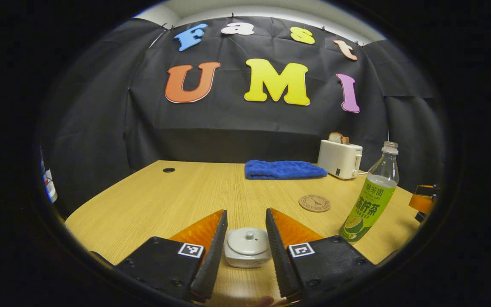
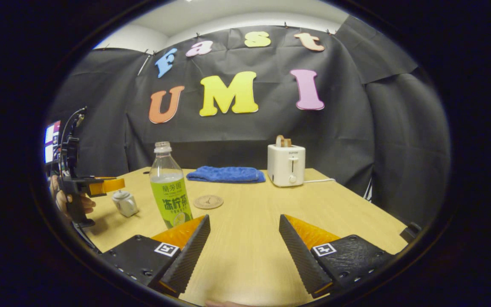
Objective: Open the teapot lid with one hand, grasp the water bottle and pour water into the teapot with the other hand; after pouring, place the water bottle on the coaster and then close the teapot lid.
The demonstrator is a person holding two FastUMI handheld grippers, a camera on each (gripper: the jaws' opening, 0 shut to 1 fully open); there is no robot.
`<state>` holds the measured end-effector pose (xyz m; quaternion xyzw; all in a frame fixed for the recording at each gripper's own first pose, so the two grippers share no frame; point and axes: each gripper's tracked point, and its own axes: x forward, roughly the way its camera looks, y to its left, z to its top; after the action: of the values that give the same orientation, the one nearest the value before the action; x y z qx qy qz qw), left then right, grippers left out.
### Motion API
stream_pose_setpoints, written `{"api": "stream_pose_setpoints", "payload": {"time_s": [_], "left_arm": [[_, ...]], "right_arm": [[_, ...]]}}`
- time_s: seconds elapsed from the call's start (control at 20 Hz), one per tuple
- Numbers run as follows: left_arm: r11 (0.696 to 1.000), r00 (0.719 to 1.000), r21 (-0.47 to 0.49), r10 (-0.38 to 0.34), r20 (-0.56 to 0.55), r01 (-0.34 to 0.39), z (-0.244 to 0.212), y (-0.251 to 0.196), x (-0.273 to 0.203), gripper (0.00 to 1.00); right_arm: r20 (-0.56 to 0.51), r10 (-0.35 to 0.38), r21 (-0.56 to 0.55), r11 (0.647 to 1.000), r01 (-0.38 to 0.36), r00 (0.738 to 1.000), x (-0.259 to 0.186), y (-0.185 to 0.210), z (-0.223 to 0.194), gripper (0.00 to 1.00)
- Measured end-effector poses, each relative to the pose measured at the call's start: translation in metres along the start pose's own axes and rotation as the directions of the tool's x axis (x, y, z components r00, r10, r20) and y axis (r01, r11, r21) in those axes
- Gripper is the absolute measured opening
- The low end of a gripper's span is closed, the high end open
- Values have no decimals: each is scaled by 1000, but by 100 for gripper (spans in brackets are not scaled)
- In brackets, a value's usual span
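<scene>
My left gripper [image 1: 246,224] is parted, fingers flanking the small white teapot [image 1: 247,247] without touching it; lid [image 1: 248,239] still seated. My right gripper [image 2: 244,232] is spread wide over the bare wooden table [image 2: 249,238], holding nothing. The water bottle [image 2: 169,187] stands upright just beyond my right gripper's left finger, uncapped, green label. Past it lies the round coaster [image 2: 208,201], unoccupied. At the back: folded blue towel [image 2: 226,174] and white toaster [image 2: 286,165] with bread in the slot.
</scene>
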<state>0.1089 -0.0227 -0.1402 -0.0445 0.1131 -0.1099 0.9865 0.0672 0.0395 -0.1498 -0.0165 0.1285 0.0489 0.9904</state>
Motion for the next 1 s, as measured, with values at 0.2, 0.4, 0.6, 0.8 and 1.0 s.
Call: {"api": "stream_pose_setpoints", "payload": {"time_s": [0.2, 0.4, 0.6, 0.8, 1.0], "left_arm": [[999, 1000, 44, 16, -12, -16, -6, 3, 1, 34], [999, 1000, 48, 14, 1, -14, -5, 2, 3, 10], [998, 999, 58, 31, 16, -32, 0, 3, 1, 3], [998, 998, 56, 15, 58, -19, 19, -3, -11, 3], [998, 996, 63, 26, 80, -31, 36, -5, -26, 3]], "right_arm": [[10, 21, -20, 1000, -21, 1000, 2, 7, 0, 98], [7, 40, -50, 998, -39, 999, 3, 21, -3, 98], [17, 59, -77, 995, -58, 998, 0, 35, -1, 98], [32, 102, -91, 991, -99, 994, -2, 54, -3, 98], [27, 145, -67, 988, -143, 989, 4, 79, -2, 97]]}}
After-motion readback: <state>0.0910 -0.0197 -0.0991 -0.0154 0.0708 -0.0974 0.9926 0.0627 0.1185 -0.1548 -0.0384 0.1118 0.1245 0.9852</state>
